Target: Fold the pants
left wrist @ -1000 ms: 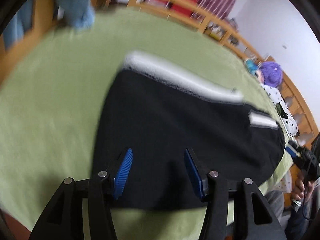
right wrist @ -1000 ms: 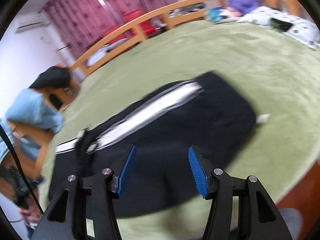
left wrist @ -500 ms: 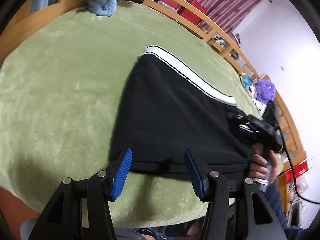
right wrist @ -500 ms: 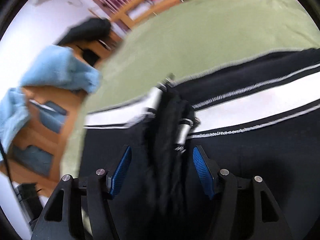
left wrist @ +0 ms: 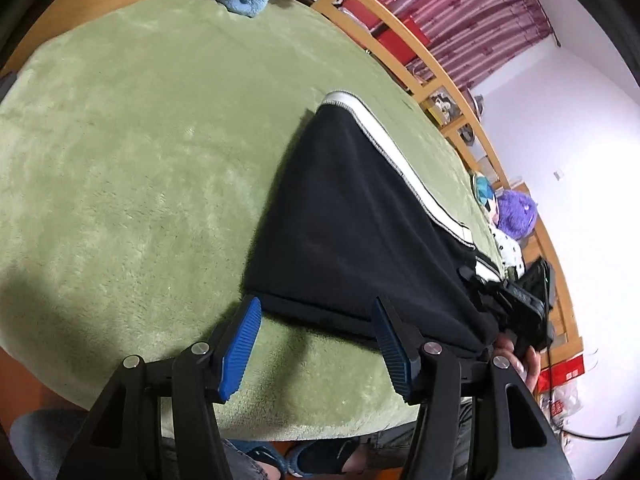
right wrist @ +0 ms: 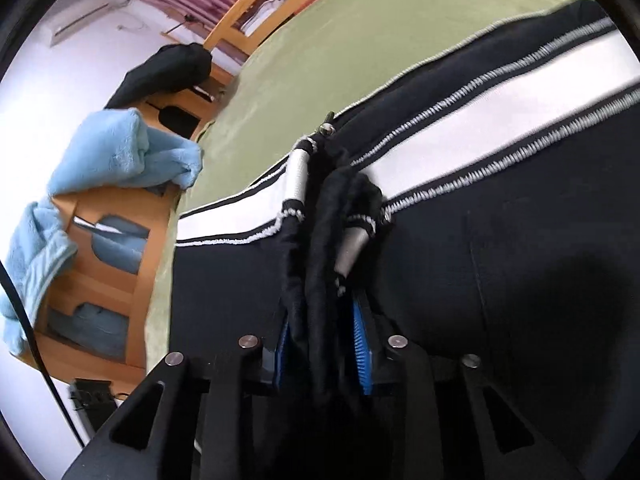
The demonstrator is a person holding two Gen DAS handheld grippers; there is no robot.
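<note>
Black pants (left wrist: 352,232) with a white side stripe (right wrist: 480,100) lie flat on the green blanket (left wrist: 140,140). My left gripper (left wrist: 316,308) hovers at the pants' near hem. Its jaws are opening, the hem edge just beyond the fingertips and nothing gripped. My right gripper (right wrist: 320,320) is closing on the bunched black waistband (right wrist: 320,240), and the blue pads (right wrist: 362,344) press the fabric from both sides. The left wrist view shows that gripper (left wrist: 520,304) at the pants' right end, held by a hand (left wrist: 528,364).
A wooden bed rail (left wrist: 400,40) runs along the far side. A light blue towel (right wrist: 120,152) hangs over the wooden frame, with a dark garment (right wrist: 168,72) beyond it. A purple plush (left wrist: 516,212) sits at the far right. The person's legs (left wrist: 260,456) are below the bed edge.
The left gripper drew back from over the pants to their near hem. The right gripper came down onto the waistband and its jaws closed on the bunched fabric.
</note>
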